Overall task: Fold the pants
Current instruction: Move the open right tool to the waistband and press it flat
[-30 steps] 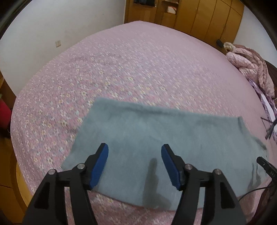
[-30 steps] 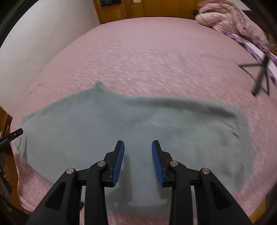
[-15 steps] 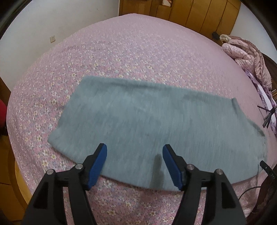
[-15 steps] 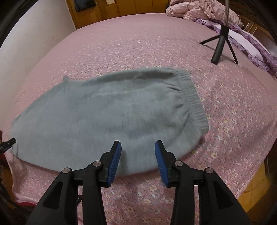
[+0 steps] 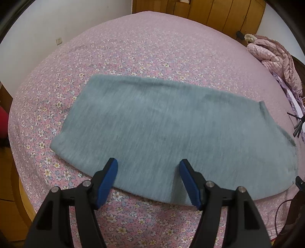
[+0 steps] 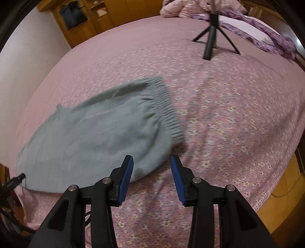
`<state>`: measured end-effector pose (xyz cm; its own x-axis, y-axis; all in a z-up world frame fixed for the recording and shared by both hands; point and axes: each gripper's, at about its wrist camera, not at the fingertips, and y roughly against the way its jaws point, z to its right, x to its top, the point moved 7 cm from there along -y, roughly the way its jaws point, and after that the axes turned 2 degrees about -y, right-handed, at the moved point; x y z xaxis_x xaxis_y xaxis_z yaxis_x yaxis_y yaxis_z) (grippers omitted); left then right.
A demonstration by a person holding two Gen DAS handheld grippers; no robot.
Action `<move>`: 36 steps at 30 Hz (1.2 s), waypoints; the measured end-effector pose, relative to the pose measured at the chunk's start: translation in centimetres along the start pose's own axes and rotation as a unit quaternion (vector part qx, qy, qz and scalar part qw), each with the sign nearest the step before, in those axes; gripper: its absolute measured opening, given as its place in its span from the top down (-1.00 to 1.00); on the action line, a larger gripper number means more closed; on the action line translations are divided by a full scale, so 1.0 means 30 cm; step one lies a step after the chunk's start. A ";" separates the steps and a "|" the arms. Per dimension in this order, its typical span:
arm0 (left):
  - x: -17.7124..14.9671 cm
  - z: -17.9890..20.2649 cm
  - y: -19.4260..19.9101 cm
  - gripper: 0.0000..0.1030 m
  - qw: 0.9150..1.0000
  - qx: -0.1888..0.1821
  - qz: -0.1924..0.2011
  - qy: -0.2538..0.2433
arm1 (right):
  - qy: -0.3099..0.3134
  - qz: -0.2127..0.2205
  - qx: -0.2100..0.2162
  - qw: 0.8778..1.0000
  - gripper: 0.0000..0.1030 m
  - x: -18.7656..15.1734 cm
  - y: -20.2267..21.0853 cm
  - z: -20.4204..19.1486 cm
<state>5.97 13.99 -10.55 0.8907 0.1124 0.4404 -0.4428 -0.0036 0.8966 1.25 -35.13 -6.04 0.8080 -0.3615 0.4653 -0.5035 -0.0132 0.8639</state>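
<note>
Grey-green pants (image 5: 171, 129) lie flat, folded lengthwise, across a pink flowered bedspread (image 5: 133, 47). In the left wrist view my left gripper (image 5: 148, 165) hovers over the near long edge of the leg part, jaws wide apart, nothing between the blue pads. The right wrist view shows the pants (image 6: 99, 133) with the ribbed waistband (image 6: 167, 114) at the right end. My right gripper (image 6: 151, 160) is above the near corner below the waistband, open and holding nothing.
A black tripod (image 6: 211, 38) stands on the bed beyond the waistband. A pink quilt (image 5: 274, 57) and purple bedding (image 6: 266, 32) lie at the bed's far side. Wooden wardrobes (image 5: 219, 13) line the back wall. The near bed edge (image 6: 276, 200) is close.
My right gripper has swept right along the pants to the waistband end, rolled, and opened a little wider. My left gripper drew back slightly, so more of the pants shows.
</note>
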 end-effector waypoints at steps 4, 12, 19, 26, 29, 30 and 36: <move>0.000 0.000 -0.003 -0.40 1.000 0.002 -0.001 -0.002 | -0.028 0.004 0.010 1.000 0.17 0.006 0.012 0.045; 0.003 -0.003 -0.012 -0.41 1.000 0.000 -0.002 0.000 | -0.091 0.008 0.015 0.996 0.04 0.018 0.002 0.152; 0.003 -0.002 -0.018 -0.43 1.000 0.002 -0.003 -0.004 | -0.111 -0.003 0.074 0.991 0.04 0.032 -0.040 0.115; -0.001 -0.004 -0.022 -0.44 1.000 0.004 -0.003 -0.008 | -0.100 -0.011 0.080 0.992 -0.03 0.052 -0.123 0.043; 0.000 -0.006 -0.024 -0.44 1.000 0.004 -0.003 -0.008 | -0.099 0.001 0.085 0.992 -0.03 0.068 -0.088 0.015; 0.000 -0.006 -0.024 -0.44 1.000 0.004 -0.003 -0.008 | -0.094 0.006 0.088 0.992 -0.03 0.075 -0.075 0.008; -0.001 -0.001 -0.026 -0.45 1.000 0.007 -0.004 -0.012 | -0.102 0.006 0.106 0.989 -0.03 0.090 -0.046 0.006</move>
<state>6.29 14.00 -11.26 0.8964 0.0893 0.4342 -0.4346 -0.0170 0.9005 4.06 -36.25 -6.01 0.7340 -0.5429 0.4080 -0.5827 -0.1949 0.7890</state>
